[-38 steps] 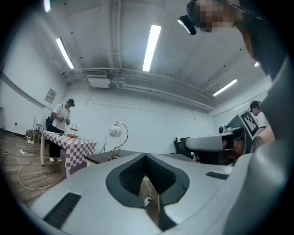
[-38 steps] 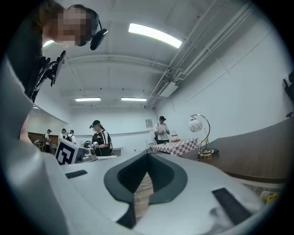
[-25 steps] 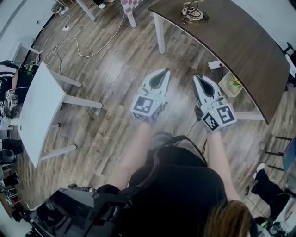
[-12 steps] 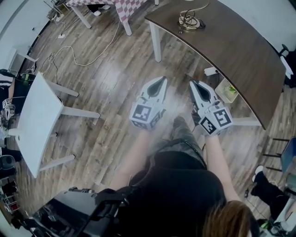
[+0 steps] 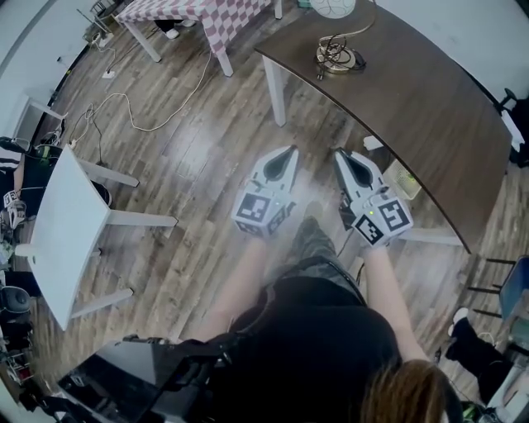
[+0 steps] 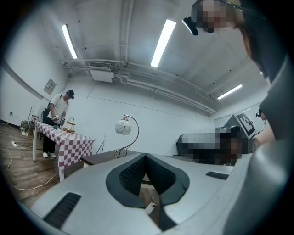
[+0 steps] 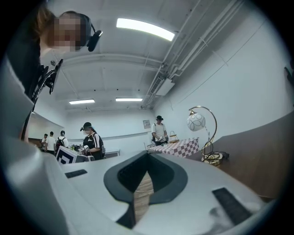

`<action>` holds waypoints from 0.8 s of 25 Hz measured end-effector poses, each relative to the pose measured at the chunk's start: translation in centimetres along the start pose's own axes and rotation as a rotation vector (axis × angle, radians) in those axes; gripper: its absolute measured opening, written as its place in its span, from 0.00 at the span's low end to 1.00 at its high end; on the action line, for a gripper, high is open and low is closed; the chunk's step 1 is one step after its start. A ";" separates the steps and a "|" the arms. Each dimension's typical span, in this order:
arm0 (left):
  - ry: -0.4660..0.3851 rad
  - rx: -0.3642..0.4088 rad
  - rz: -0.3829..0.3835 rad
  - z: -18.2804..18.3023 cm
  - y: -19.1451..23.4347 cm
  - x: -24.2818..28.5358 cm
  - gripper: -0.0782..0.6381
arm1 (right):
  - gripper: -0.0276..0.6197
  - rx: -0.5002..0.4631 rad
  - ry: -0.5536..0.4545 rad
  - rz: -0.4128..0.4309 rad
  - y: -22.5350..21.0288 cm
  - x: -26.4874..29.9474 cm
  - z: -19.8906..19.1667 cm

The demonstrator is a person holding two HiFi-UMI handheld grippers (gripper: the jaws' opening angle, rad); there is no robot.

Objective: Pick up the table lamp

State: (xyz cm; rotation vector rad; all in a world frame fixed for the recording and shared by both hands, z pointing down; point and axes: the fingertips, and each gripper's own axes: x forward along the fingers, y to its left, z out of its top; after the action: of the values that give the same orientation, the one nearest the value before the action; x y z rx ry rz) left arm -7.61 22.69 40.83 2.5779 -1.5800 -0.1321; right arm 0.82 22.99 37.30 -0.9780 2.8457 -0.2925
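Observation:
The table lamp point(image 5: 337, 51), with a coiled gold base, an arched gold stem and a white patterned globe, stands at the far end of the dark brown table point(image 5: 430, 107). It shows as the lamp point(image 6: 123, 127) in the left gripper view and as the lamp point(image 7: 196, 122) in the right gripper view, still well ahead of both. My left gripper point(image 5: 290, 152) and right gripper point(image 5: 339, 155) are held side by side over the wooden floor, short of the table's near edge. Both point level toward the table. Each has its jaws shut, with nothing between them.
A table with a checkered cloth point(image 5: 207, 12) stands at the back left and a white table point(image 5: 70, 215) at the left. Cables point(image 5: 140, 107) trail over the floor. A small box point(image 5: 405, 178) sits under the dark table. People stand in the background.
Both grippers have moved forward together toward the dark table. The lamp and the checkered table have come further into the head view.

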 end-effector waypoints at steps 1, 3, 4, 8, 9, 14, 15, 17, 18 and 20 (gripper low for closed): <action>-0.003 0.001 -0.007 0.0 0.2 0.8 0.11 | 0.05 0.002 -0.011 -0.010 -0.8 0.3 0.3; -0.007 0.000 -0.015 -0.1 0.7 2.5 0.11 | 0.05 0.013 -0.033 -0.025 -2.3 1.0 0.9; -0.007 -0.003 -0.017 -0.2 1.1 3.2 0.11 | 0.05 0.015 -0.038 -0.025 -2.9 1.4 1.1; 0.001 -0.034 -0.009 -0.5 2.5 6.1 0.11 | 0.05 -0.007 -0.026 -0.018 -5.0 2.9 1.5; 0.002 -0.035 -0.007 -0.4 2.7 6.9 0.11 | 0.05 -0.006 -0.026 -0.017 -5.7 3.3 1.6; 0.016 -0.040 -0.001 -0.6 4.0 10.4 0.11 | 0.05 0.026 -0.009 -0.018 -9.3 5.5 1.4; 0.020 -0.041 0.005 -0.7 4.5 11.0 0.11 | 0.05 0.033 -0.004 -0.012 -9.9 6.1 1.3; 0.023 -0.048 0.022 -0.8 5.6 12.4 0.11 | 0.05 0.041 0.007 0.008 -10.8 7.4 1.2; 0.025 -0.051 0.029 -0.8 6.1 13.0 0.11 | 0.05 0.042 0.012 0.017 -11.3 8.0 1.2; 0.032 -0.048 0.031 -0.9 6.6 14.4 0.11 | 0.05 0.043 0.021 0.028 -12.4 9.0 1.0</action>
State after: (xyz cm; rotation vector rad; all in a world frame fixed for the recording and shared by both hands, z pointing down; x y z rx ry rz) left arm -6.80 6.95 42.46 2.5053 -1.5850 -0.1239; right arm 1.34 7.65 38.58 -0.9310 2.8570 -0.3620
